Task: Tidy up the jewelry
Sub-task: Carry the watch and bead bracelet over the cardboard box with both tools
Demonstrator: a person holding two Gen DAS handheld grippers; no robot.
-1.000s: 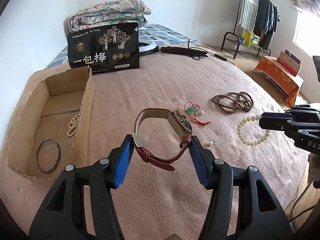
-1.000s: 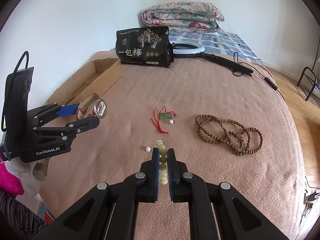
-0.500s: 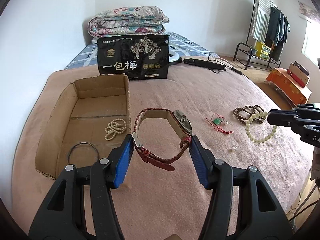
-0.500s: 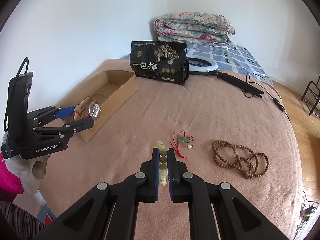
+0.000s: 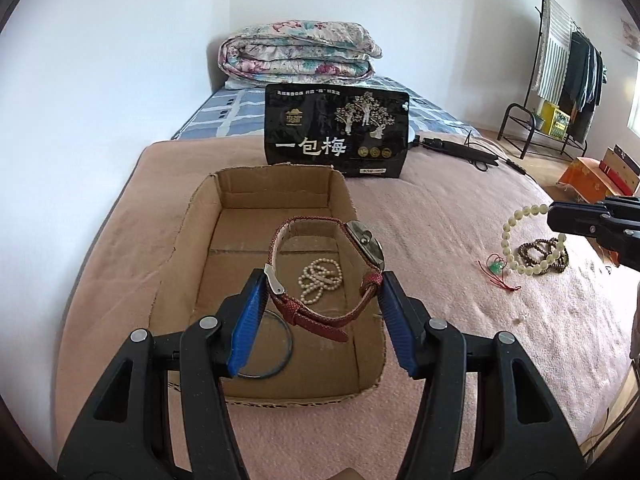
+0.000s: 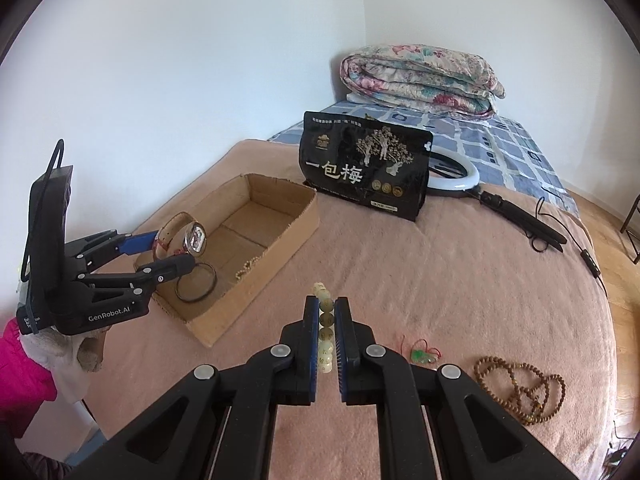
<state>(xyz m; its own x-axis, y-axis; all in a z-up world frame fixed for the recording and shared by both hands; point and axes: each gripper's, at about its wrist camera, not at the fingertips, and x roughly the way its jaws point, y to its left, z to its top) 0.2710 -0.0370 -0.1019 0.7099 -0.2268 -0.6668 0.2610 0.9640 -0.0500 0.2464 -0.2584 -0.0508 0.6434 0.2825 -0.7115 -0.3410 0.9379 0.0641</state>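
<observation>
We held the light, stiff-strapped watch [image 5: 326, 276] across our half-open left gripper [image 5: 322, 312]; our right gripper [image 6: 327, 330] pinched the slippery bead bracelet [image 6: 325, 332] shut.

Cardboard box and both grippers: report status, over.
Left gripper clamps red-strapped wristwatch above open cardboard box. Right gripper shut on pale bead bracelet, beside the box. Nothing blocks the drop.

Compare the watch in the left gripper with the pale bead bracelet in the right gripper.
The watch has a red strap and a metal case; the pale bead bracelet is a loop of round, cream beads. The left gripper holds the watch with jaws spread wide; the right gripper pinches the bracelet nearly shut. Both are lifted off the blanket.
</observation>
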